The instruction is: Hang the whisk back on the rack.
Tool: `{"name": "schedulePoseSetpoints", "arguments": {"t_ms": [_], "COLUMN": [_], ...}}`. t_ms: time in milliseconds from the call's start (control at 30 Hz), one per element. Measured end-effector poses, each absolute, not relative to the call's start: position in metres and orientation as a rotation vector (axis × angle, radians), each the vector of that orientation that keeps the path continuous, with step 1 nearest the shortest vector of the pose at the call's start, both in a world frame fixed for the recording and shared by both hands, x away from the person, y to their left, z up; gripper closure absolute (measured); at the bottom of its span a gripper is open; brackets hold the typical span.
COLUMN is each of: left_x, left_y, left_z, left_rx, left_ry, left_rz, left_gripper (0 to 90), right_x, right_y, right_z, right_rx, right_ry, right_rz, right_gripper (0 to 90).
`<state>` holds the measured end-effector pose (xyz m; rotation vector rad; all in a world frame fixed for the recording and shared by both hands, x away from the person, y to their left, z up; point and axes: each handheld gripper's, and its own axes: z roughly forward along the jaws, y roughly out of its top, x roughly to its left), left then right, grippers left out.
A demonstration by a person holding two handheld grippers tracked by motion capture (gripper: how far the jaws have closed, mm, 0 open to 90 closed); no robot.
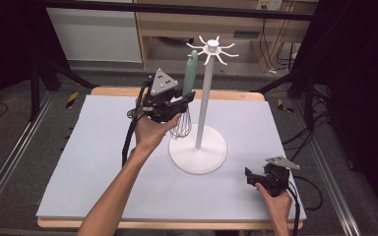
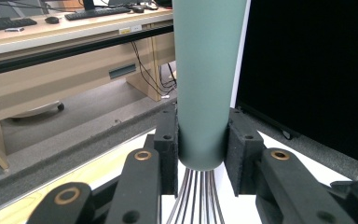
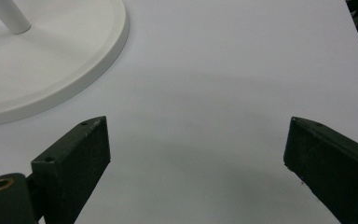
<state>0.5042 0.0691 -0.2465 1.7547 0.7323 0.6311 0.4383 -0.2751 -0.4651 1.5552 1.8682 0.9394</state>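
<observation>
Left tongs (image 1: 184, 101) raised, clamped tight; right tongs (image 1: 252, 176) low, jaws wide apart.

Lab: desks (image 2: 51, 32), keyboards (image 2: 98, 12), cables (image 2: 144, 60).

Wooden desk (image 2: 51, 88), keyboard (image 2: 105, 11), computer mouse (image 2: 52, 19), trailing floor cables (image 1: 302, 135)

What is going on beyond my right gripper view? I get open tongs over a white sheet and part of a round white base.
Observer: That base belongs to a white hook stand with curved hooks on top.
Operator: Where is the left gripper?
Observer: The left gripper is shut on a whisk, clamped at the lower end of its green handle.
Operator: Is the whisk hung yet?
Observer: No, it stands upright beside the pole, wires down, handle tip near the hooks.
</observation>
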Motion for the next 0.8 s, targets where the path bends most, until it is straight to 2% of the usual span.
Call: {"name": "schedulePoseSetpoints", "arguments": {"t_ms": [633, 800], "left_x": [0.5123, 0.5117], "left_y": [0.0649, 0.0659], "left_z": [-0.2526, -0.2543], "left_rx": [1.716, 1.7], "left_ry": [0.707, 0.712], "left_rz": [0.648, 0.642], "left_gripper": [67.7, 63.4], "right_x": [0.4387, 0.4384], "right_y": [-0.2741, -0.275], "right_z": [-0.4661, -0.4656], "right_rx": [1.556, 1.56], "right_ry": [1.876, 1.87], "right_rz": [0.935, 0.94], "right_gripper": [7.6, 7.6]}}
